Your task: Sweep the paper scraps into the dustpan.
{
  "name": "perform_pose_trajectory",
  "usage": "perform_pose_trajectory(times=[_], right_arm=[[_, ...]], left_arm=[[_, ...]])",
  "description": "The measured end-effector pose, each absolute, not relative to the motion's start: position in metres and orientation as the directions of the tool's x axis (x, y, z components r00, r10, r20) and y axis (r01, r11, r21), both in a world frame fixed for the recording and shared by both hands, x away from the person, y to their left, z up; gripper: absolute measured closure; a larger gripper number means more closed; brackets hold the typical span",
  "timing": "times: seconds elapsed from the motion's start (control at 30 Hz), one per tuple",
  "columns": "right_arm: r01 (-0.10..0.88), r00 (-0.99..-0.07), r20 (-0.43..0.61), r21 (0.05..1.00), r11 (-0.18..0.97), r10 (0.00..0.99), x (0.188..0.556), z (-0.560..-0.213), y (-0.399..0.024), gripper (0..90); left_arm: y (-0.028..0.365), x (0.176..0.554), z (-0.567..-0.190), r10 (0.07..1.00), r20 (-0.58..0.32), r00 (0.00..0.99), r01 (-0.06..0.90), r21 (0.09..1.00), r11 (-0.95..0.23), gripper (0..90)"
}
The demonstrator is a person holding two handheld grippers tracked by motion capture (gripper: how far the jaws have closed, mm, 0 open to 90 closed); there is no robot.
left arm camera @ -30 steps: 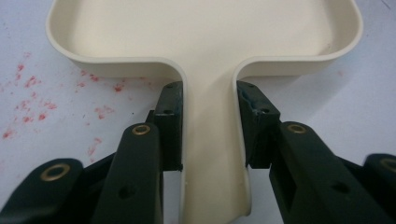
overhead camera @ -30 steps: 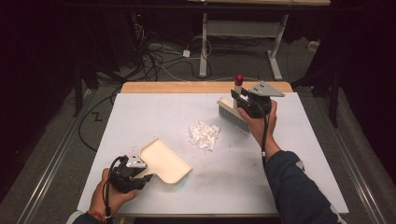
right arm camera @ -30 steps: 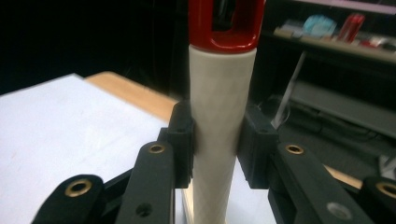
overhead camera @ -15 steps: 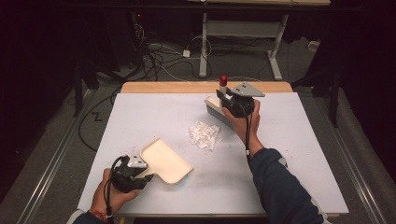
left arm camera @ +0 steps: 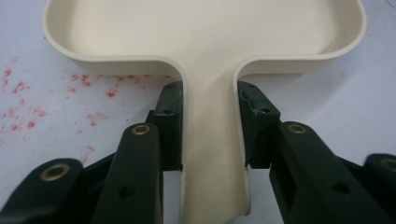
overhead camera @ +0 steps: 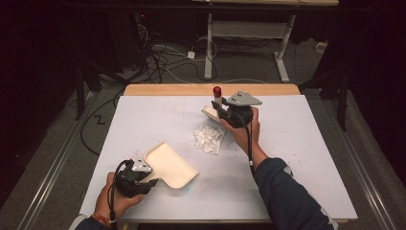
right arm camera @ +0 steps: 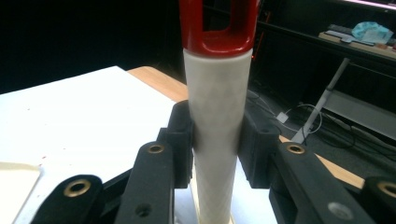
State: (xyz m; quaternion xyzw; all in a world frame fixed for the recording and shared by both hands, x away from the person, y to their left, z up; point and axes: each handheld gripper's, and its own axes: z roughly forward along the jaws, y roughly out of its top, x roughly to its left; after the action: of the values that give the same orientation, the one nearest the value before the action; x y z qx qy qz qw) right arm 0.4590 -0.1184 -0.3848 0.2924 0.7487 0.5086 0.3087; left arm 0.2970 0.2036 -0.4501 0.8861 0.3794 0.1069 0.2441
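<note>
On the pale worktop (overhead camera: 297, 158), the left gripper (overhead camera: 135, 178) is clamping its jaws on the smooth cream plastic dustpan's (overhead camera: 171, 164) flat handle, while the right gripper (overhead camera: 233, 111) is gripping the red-capped, cream-handled brush (right arm camera: 217, 116) beside crumpled white scraps (overhead camera: 208, 139).

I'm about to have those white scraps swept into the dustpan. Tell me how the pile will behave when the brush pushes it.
The scrap pile looks like thin, crumpled bits, so probably very light and apt to scatter. The pieces lie loose, so some may slip around the brush. The dustpan lies flat in the left gripper, which should help catch them.
</note>
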Motion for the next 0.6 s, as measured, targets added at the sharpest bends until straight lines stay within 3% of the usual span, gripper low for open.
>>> perform_pose_trajectory(times=[0.6], right_arm=[[0.091,-0.720,-0.166,0.940,0.329,0.674,0.435,-0.387,-0.101,69.1]], left_arm=[[0.196,0.304,-0.452,0.718,0.006,0.696,0.617,0.506,-0.602,63.7]])
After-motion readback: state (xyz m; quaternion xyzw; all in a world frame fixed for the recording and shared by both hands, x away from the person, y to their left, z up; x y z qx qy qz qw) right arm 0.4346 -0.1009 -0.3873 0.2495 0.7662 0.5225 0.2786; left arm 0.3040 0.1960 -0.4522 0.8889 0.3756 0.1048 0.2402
